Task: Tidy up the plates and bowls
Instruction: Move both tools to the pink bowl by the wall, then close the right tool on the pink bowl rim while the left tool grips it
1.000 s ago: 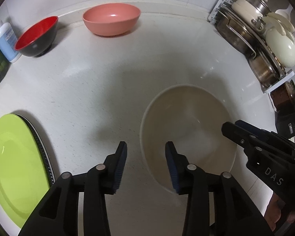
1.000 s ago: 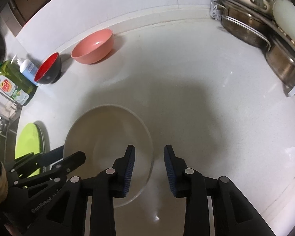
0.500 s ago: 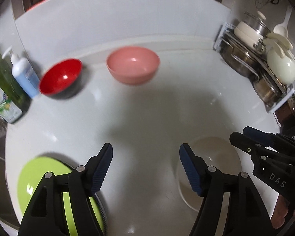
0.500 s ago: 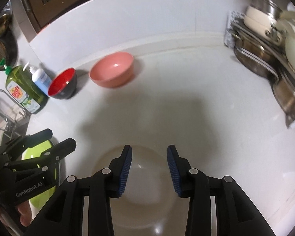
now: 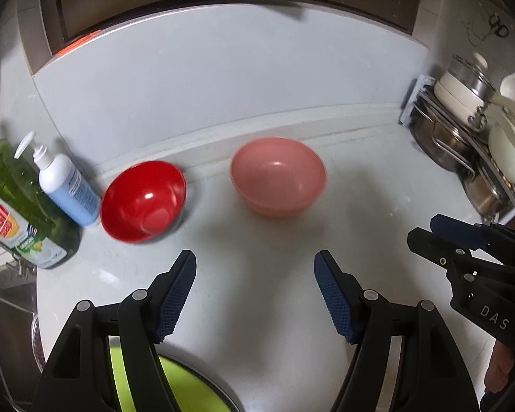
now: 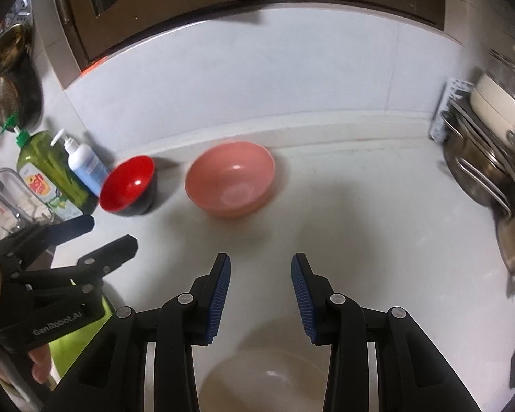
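— Two grippers, both empty now. A second ago we hung low over the beige bowl (image 6: 267,381); since then we have lifted and pulled back, so it sits on the counter (image 5: 360,206) under our right gripper (image 6: 261,292), only its far rim showing.

— And the jaws?

— Our left gripper (image 5: 254,292) has spread wide apart; the right one stands open too, narrower, gripping nothing. We judge the beige bowl is set down and the next piece is due.

— Where are the others?

— Pink bowl (image 5: 278,176) and red bowl (image 5: 142,201) stand side by side, apart, near the back wall; the red one is just beside the blue pump bottle (image 5: 67,189) and the green soap bottle (image 5: 17,202). The green plate (image 5: 182,384) lies at the near edge, under our left gripper.

— Which way do they face?

— Both bowls sit mouth up. They are round, so no long axis; any side of the rim should do for a grip. The red one may be tilted toward us, but blur leaves us unsure.
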{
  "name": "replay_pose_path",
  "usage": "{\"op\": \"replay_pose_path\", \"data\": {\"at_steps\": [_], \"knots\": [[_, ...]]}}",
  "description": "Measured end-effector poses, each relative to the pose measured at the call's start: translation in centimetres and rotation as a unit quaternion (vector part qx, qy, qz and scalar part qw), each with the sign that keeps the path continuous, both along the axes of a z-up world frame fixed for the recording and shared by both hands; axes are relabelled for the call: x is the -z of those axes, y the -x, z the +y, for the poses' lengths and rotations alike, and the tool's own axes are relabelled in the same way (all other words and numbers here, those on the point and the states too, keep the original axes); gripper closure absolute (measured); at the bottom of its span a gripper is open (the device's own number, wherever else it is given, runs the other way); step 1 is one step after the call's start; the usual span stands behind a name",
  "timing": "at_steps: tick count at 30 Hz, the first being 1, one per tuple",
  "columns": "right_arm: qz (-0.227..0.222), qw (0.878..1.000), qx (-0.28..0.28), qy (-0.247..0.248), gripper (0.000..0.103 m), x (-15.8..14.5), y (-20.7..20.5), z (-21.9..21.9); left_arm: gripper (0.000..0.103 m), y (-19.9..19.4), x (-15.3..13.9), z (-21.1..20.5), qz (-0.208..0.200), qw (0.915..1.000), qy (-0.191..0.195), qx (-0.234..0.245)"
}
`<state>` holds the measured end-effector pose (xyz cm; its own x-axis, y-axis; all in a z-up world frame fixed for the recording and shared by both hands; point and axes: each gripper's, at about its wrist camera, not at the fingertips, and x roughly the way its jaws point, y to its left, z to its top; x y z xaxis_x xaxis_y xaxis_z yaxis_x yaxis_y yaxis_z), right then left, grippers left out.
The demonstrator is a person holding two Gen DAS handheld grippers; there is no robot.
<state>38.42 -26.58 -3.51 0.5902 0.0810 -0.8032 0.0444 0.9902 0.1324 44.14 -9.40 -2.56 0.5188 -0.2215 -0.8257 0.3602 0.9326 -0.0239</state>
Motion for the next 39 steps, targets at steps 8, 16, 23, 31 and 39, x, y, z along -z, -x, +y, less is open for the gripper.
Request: {"op": "replay_pose_path", "data": {"at_steps": [8,16,23,31,39], "knots": [[0.003,1.000,-0.003,-0.005,0.065,0.3,-4.7,0.2,0.033,-4.4,0.2,0.2,-0.002,1.0000,-0.003,-0.003],[0.029,0.999,0.000,-0.023,0.065,2.4,-9.0,-0.5,0.033,-8.9,1.6,-0.7,-0.001,0.9997,-0.022,0.010],[0.051,0.998,0.008,-0.035,0.065,4.5,-11.6,-1.1,0.037,-12.1,4.2,-2.1,0.017,0.9987,-0.046,0.017],[0.081,0.996,0.012,-0.044,0.066,7.3,-14.1,-1.2,0.044,-15.3,7.0,-3.7,0.039,0.9963,-0.074,0.021],[0.097,0.994,0.014,-0.051,0.078,8.7,-15.3,-1.6,0.059,-16.8,9.2,-4.8,0.068,0.9944,-0.078,0.023]]}}
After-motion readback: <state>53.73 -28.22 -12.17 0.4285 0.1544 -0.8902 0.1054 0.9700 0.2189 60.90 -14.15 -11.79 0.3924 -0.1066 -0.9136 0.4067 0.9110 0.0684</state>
